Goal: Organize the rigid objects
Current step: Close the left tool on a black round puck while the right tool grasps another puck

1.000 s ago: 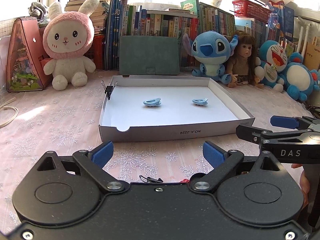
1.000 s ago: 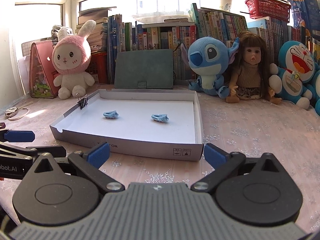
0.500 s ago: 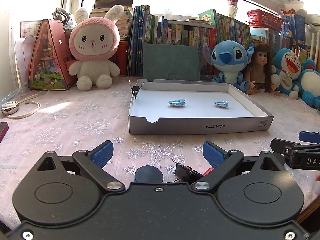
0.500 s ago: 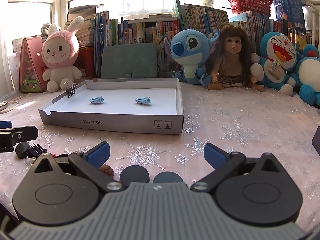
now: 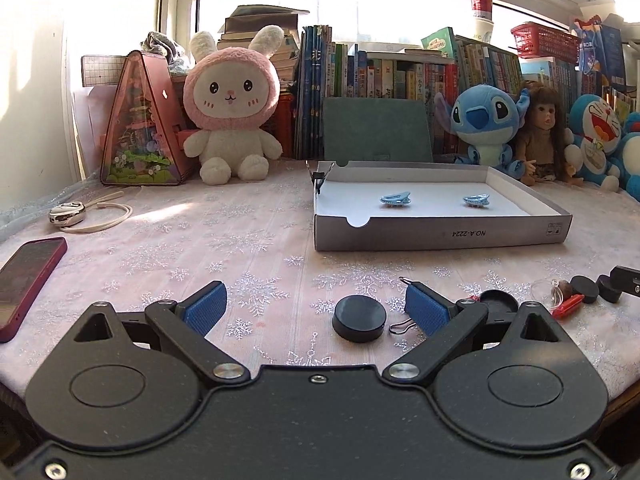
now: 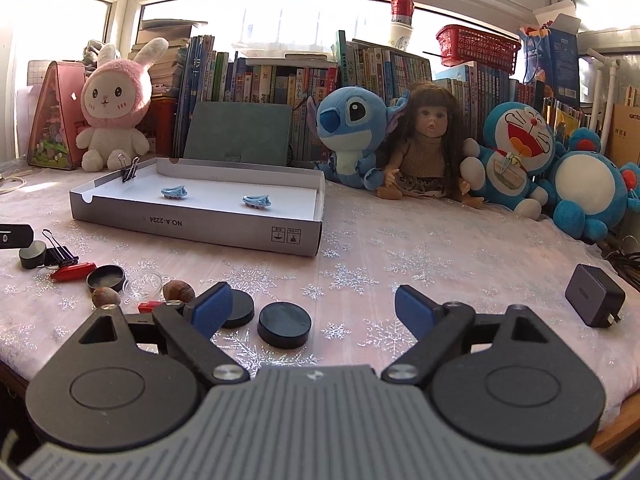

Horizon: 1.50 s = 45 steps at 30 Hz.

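Observation:
A shallow grey box (image 5: 440, 235) (image 6: 192, 225) holds two blue hair clips (image 5: 395, 199) (image 6: 256, 201) and has a black binder clip (image 6: 129, 171) on its far left rim. Near the table's front edge lie black round discs (image 5: 360, 318) (image 6: 284, 325), another black binder clip (image 6: 60, 254), red pieces (image 6: 74, 272), an open black lid (image 6: 106, 278) and brown nuts (image 6: 178, 290). My left gripper (image 5: 316, 308) is open and empty, with a disc between its fingers. My right gripper (image 6: 312, 310) is open and empty just behind two discs.
Plush toys (image 6: 352, 132), a doll (image 6: 428, 144) and books (image 5: 400, 76) line the back. A dark red phone (image 5: 28, 280) and a corded silver object (image 5: 68, 214) lie at the left. A grey charger (image 6: 595, 300) lies at the right.
Both grippers have pulled back toward the table's front edge, away from the box. The loose discs, clips and nuts have come into view in front of them.

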Each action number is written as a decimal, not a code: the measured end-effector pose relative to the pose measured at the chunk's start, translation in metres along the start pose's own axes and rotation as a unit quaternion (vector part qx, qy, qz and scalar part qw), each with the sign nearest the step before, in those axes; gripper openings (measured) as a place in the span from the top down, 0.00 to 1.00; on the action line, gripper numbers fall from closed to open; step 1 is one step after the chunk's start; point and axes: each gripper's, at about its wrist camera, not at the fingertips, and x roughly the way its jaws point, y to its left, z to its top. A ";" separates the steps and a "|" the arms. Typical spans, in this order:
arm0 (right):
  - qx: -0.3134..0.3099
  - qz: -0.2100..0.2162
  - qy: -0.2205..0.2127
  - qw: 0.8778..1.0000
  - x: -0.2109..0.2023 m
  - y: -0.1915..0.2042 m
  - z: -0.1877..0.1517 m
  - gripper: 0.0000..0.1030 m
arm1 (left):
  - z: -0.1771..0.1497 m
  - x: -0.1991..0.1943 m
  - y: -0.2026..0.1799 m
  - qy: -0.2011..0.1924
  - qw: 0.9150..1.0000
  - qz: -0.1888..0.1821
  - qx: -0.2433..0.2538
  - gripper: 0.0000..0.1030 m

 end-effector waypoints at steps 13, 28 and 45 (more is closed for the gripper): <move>0.014 -0.024 0.002 1.000 -0.002 0.002 -0.015 0.22 | -0.009 0.004 -0.001 0.022 1.000 0.004 -0.005 0.33; 0.038 -0.017 0.028 0.999 0.013 0.003 -0.016 0.39 | -0.007 0.021 -0.007 0.041 0.999 0.001 -0.011 0.34; 0.050 -0.010 0.031 0.998 0.022 0.001 -0.011 0.45 | -0.002 0.024 -0.008 0.034 0.999 0.007 -0.024 0.41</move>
